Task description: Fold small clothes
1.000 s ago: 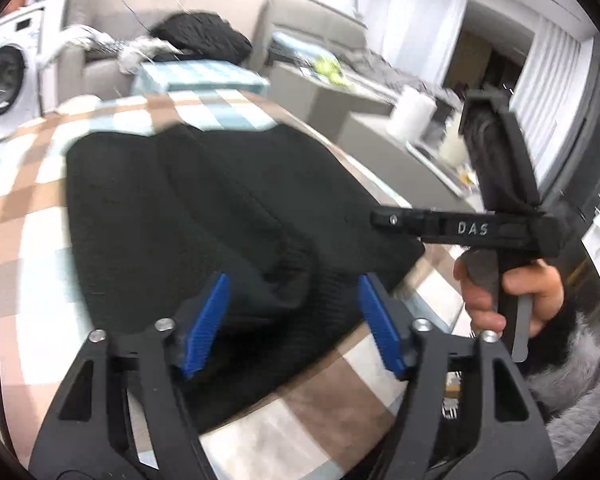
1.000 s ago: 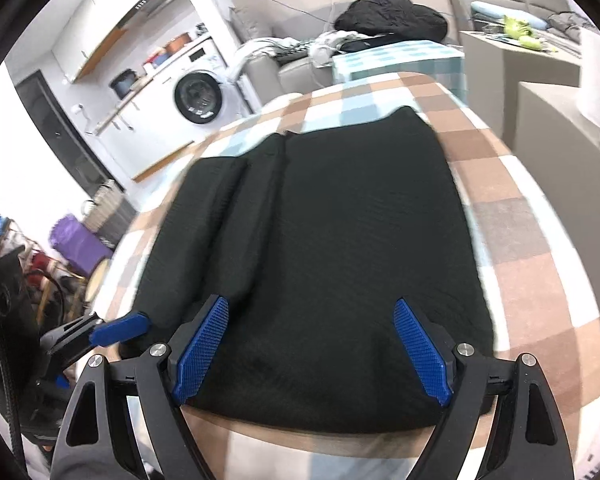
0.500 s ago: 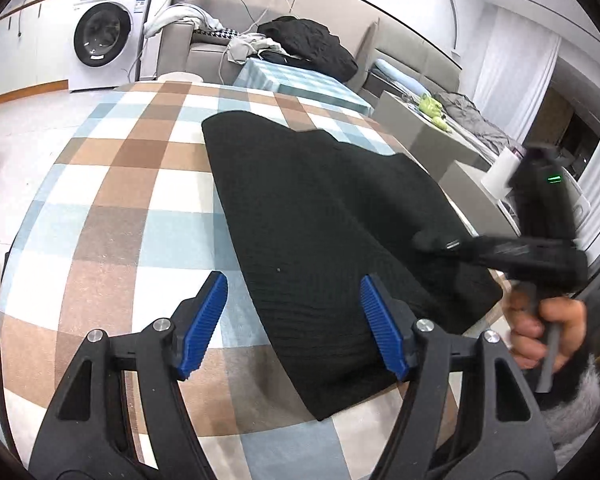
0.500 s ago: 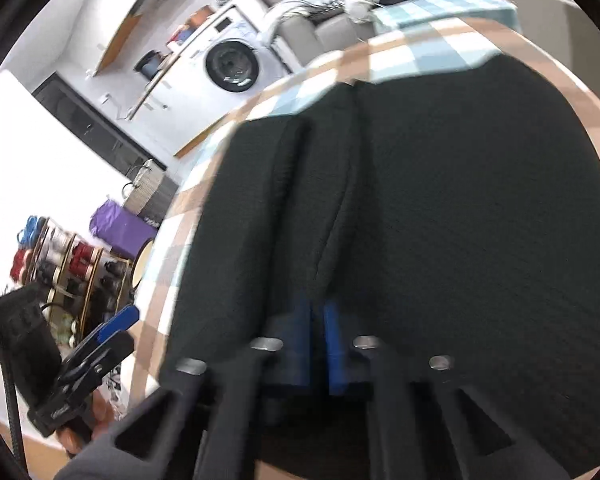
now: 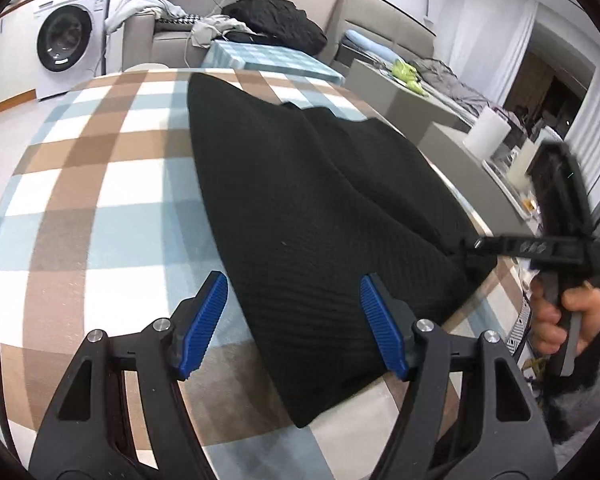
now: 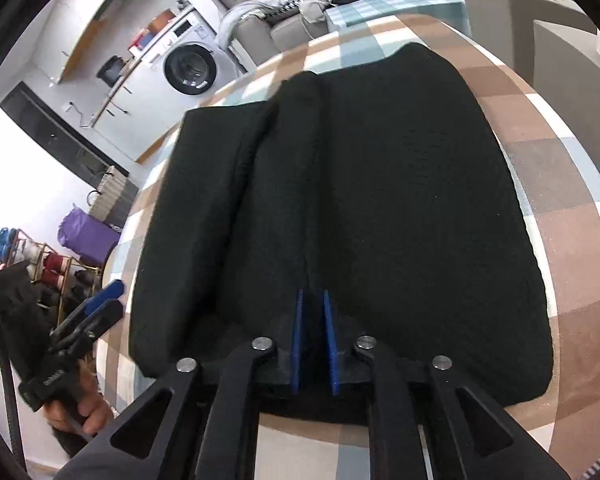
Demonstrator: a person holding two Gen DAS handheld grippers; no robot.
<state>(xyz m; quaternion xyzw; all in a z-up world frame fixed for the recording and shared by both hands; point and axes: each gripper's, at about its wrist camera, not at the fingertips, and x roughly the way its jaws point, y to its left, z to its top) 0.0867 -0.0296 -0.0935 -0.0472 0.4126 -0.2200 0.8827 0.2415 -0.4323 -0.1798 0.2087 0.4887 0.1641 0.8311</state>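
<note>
A black knit garment lies on the checked tablecloth; it also fills the right wrist view, with a folded strip along its left side. My left gripper is open and empty, low over the garment's near left edge. My right gripper is shut on the garment's near hem, pinching a fold of the cloth between its blue pads. In the left wrist view the right gripper reaches the garment's right edge.
The table edge runs close on the right in the left wrist view, with grey furniture and a white roll beyond. A washing machine and a sofa with clothes stand behind. A shoe rack stands at the left.
My right gripper went from open over the hem to shut on it. My left gripper let go of the garment, swung left and stays open over its left edge.
</note>
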